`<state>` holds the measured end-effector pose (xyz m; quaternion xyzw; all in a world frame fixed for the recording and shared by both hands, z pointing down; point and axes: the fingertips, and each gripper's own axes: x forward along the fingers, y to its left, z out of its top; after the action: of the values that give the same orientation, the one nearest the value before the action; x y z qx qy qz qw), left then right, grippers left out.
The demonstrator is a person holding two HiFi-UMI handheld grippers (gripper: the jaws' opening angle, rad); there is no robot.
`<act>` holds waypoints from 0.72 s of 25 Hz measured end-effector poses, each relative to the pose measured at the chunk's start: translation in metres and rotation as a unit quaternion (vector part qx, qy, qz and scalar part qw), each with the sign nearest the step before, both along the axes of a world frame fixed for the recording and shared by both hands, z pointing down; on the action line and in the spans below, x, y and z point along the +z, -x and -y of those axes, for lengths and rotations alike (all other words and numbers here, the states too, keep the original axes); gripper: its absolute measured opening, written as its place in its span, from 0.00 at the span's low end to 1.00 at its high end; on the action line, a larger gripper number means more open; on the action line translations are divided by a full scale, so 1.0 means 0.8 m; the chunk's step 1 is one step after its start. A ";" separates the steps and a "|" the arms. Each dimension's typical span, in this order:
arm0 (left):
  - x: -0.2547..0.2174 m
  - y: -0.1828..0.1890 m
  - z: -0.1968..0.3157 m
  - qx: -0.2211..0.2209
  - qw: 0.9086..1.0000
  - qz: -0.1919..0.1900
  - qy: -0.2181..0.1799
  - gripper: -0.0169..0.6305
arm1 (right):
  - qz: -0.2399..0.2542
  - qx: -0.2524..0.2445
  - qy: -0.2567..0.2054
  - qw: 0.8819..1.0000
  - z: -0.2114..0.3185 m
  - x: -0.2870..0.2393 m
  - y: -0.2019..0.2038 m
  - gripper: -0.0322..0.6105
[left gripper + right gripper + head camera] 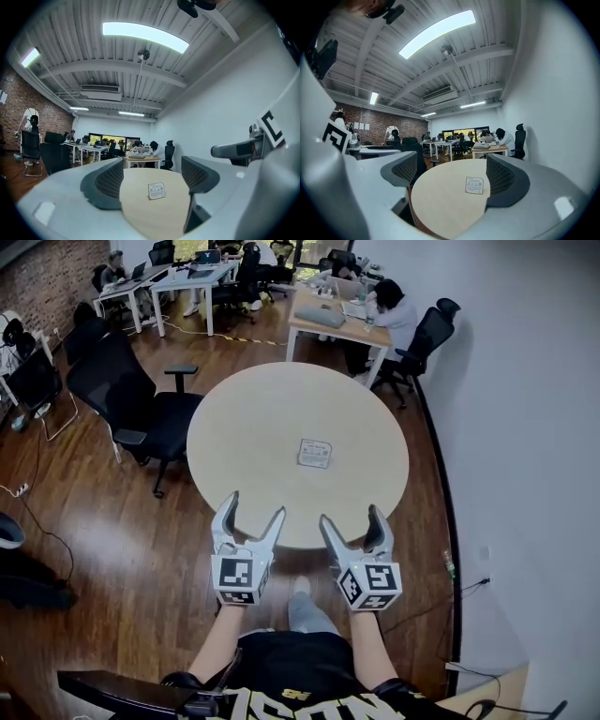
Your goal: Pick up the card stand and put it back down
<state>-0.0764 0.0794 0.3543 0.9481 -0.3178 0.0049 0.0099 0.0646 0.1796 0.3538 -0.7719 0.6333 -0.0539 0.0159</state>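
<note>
The right gripper (452, 172) has its two jaws wide apart, and nothing is pressed between them. Beyond the jaws is the round table (440, 201). The card stand (474, 185) stands upright on the table, toward its right side. A black office chair (421, 161) is left of the table. Behind the table, a person in white (505, 138) leans on a desk (485, 149).

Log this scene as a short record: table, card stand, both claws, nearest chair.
table: round, light wood
card stand: standing on the table, right of centre, untouched
left claw: open, empty, at the table's near edge, apart from the card stand
right claw: open, empty, also at the near edge
office chair: black, left of the table
</note>
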 end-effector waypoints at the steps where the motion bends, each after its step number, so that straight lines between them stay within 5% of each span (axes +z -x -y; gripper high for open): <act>1: -0.002 -0.010 0.009 -0.001 1.000 0.003 -0.002 0.63 | -0.003 0.002 0.000 1.000 0.010 -0.002 -0.013 0.78; 18: -0.012 -0.167 0.122 -0.046 0.998 0.023 -0.035 0.57 | 0.001 -0.070 -0.024 0.997 0.157 -0.008 -0.173 0.68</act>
<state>0.0569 -0.0180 0.3450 0.9320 -0.3608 0.0148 -0.0302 0.2026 0.0543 0.3474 -0.7250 0.6868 -0.0406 0.0309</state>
